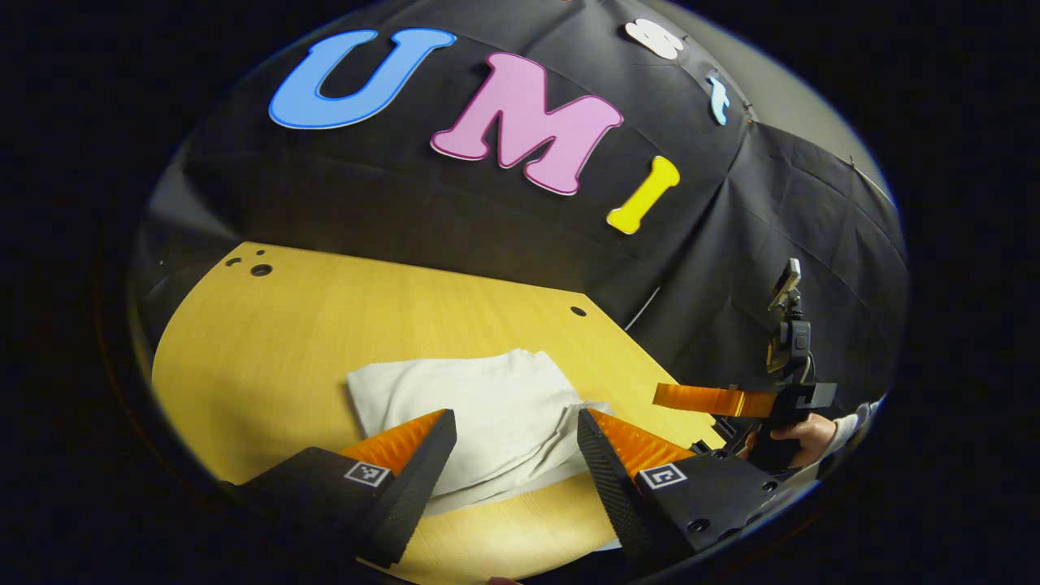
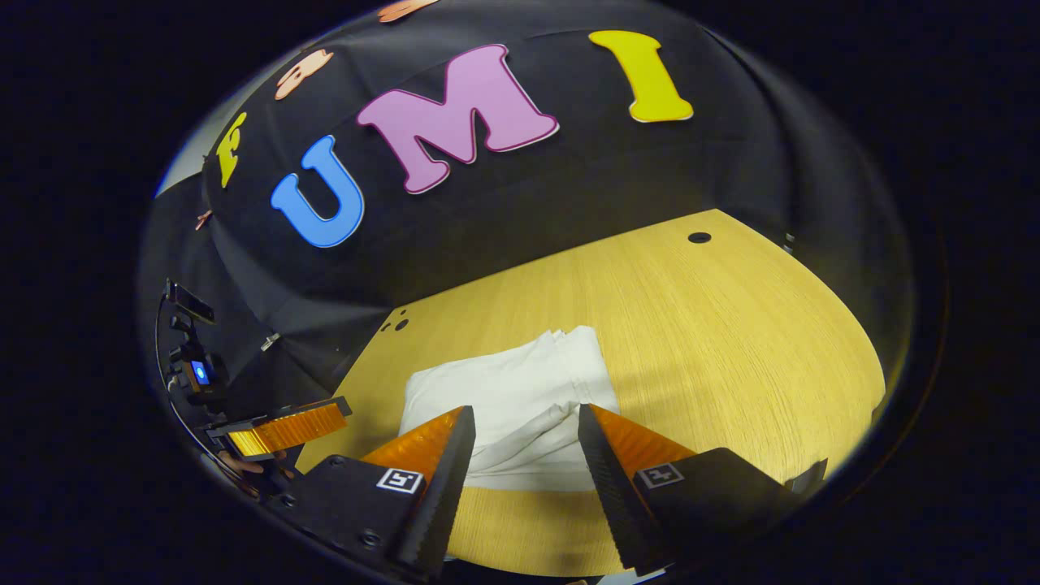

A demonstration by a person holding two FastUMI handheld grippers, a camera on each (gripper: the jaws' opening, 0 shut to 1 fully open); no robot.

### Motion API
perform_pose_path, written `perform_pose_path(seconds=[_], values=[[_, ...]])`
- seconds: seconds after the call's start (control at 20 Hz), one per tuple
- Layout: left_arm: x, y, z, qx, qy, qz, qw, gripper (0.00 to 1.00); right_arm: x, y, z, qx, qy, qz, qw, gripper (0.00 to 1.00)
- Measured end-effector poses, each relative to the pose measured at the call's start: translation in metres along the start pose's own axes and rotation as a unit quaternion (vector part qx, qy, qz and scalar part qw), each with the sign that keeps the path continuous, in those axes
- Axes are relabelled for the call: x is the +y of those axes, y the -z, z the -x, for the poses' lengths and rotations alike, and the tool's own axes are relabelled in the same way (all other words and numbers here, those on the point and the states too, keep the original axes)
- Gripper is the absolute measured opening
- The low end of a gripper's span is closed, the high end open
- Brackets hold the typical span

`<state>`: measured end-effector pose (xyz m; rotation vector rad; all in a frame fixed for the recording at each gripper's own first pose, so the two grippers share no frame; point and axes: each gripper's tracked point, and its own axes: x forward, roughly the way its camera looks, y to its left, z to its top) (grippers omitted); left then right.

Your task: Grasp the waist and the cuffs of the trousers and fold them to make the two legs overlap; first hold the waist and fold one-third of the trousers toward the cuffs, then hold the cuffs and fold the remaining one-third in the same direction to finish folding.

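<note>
- Left tongs (image 1: 516, 422): fingers spread wide, holding nothing, raised above the near edge of the trousers.
- Right tongs (image 2: 520, 418): likewise wide apart and empty (seen from the left gripper view too, off the surface's edge, a hand (image 1: 800, 435) on the grip).
- Trousers (image 1: 471, 406): white, folded into a compact bundle, lying on the wooden surface (image 1: 268, 349).

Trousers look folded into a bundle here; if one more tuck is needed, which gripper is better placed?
Roughly even, slight edge to the left gripper: open, with the trousers loose layered edge between its fingers. The right gripper is open over the same bundle.
</note>
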<state>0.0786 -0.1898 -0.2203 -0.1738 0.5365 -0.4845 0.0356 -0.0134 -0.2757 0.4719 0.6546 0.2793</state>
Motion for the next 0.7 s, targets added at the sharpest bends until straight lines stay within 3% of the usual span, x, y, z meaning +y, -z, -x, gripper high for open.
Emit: perform_pose_path(seconds=[0.05, 0.1, 0.5, 0.7], values=[[0.006, 0.003, 0.002, 0.002, -0.015, -0.001, 1.000, 0.95, 0.004, -0.002, -0.001, -0.001, -0.005, 0.010, 1.000, 0.71], [0.010, 0.004, 0.005, 0.002, -0.030, -0.001, 1.000, 0.95, 0.005, -0.002, 0.000, -0.001, -0.006, 0.018, 1.000, 0.81], [0.025, 0.027, 0.024, -0.003, -0.108, 0.083, 0.991, 0.95, 0.005, 0.021, -0.007, 0.064, -0.028, 0.034, 0.997, 0.83], [0.026, 0.035, 0.026, -0.008, -0.126, 0.079, 0.989, 0.96, 0.005, 0.020, -0.011, 0.058, -0.035, 0.037, 0.997, 0.83]])
